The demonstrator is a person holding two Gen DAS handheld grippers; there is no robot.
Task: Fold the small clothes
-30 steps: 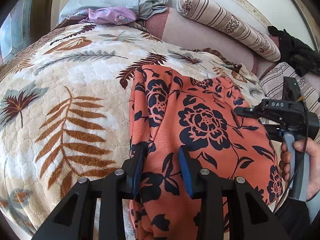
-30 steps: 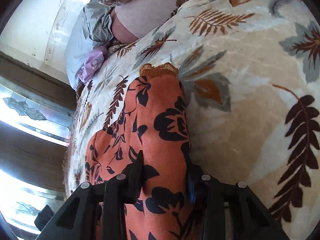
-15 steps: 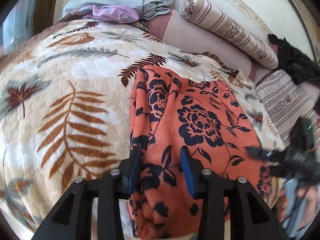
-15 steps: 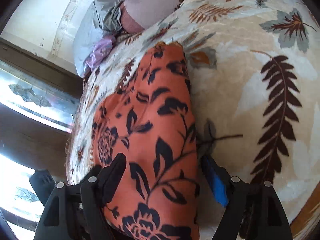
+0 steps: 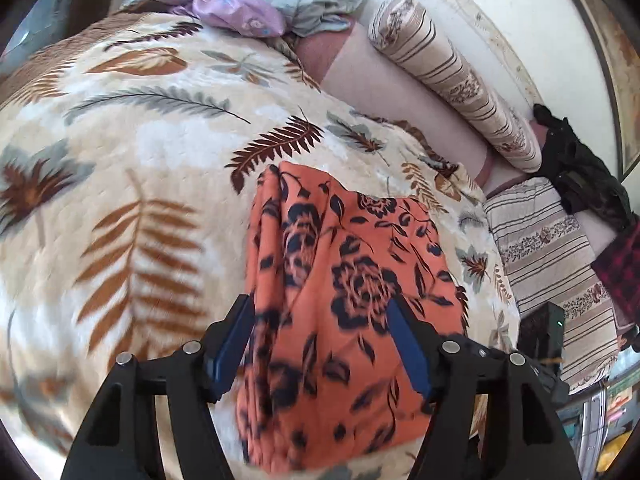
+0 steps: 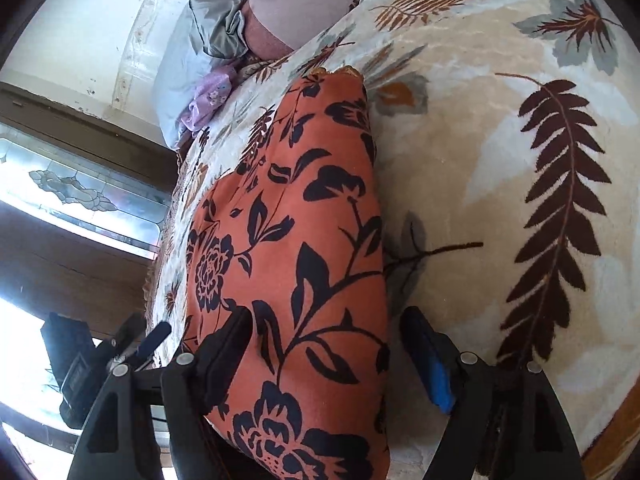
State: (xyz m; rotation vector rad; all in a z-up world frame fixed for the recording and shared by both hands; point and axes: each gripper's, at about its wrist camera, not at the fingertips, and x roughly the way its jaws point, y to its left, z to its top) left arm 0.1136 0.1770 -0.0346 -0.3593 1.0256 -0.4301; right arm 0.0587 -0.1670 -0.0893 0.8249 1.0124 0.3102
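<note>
On the leaf-print blanket [image 5: 132,152] covering the bed, the orange floral garment [image 5: 344,280] lies folded into a long strip, long axis running away from both cameras toward the pillows. The left gripper [image 5: 320,344] has just been opening; its jaws stand wide, straddling the garment's near end without pressing it. The right gripper [image 6: 328,356] stands wide too, fabric between the jaws, pads clear.
</note>
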